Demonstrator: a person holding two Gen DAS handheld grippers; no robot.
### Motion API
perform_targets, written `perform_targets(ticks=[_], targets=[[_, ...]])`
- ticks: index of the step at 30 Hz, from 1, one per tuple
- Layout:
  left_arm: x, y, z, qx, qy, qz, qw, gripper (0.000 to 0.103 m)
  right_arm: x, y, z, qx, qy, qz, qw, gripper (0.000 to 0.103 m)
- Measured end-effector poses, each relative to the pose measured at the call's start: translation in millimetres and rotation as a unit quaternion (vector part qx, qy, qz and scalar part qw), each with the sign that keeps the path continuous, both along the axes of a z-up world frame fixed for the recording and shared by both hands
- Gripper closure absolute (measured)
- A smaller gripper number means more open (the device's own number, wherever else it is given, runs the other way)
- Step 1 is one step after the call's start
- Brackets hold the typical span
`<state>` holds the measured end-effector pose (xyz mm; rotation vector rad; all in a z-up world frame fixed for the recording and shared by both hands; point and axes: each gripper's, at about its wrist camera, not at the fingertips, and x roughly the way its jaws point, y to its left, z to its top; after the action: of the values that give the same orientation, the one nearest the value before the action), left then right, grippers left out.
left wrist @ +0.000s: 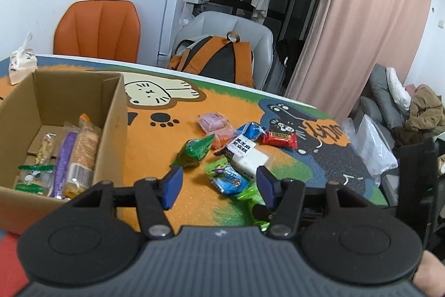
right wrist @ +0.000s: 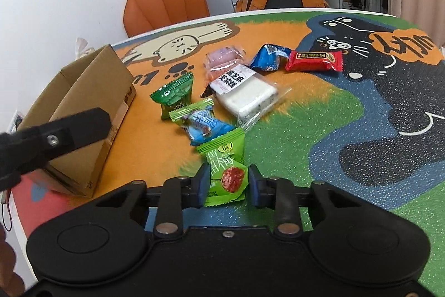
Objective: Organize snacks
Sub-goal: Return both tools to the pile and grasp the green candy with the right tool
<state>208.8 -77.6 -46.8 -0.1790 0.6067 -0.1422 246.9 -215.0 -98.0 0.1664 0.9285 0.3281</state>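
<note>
1. The cardboard box [left wrist: 111,113] stands open at the tabletop's [left wrist: 155,152] left edge. It holds a purple stick pack [left wrist: 64,157], a biscuit sleeve [left wrist: 83,155], a pale bar and a small green-trimmed packet.
2. The loose snacks lie mid-tabletop, beside the box: a dark green packet [right wrist: 173,96], a white block [right wrist: 244,95], a red bar [right wrist: 314,61], blue and pink wrappers.
3. The right hand-held gripper [right wrist: 228,183] is clenched on the light green plum packet [right wrist: 225,171].
4. The left hand-held gripper [left wrist: 219,185] hangs released above a blue candy [left wrist: 230,177].
5. The box's near corner is cut off behind the left hand-held gripper; its print is unreadable.
</note>
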Motion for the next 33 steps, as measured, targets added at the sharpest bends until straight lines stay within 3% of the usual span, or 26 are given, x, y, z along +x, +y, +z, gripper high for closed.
perform_targets(ticks=[22, 33], targets=[[54.5, -21.6, -42.8, 0.001, 0.045, -0.003, 0.999, 0.046, 12.5, -40.6, 1.1, 0.0, -0.017, -0.046, 0.999, 0.074], [79.8, -27.5, -58.9, 0.003, 0.058, 0.014, 0.9982, 0.046, 20.2, -35.9, -5.6, -0.014, -0.018, -0.029, 0.999, 0.064]])
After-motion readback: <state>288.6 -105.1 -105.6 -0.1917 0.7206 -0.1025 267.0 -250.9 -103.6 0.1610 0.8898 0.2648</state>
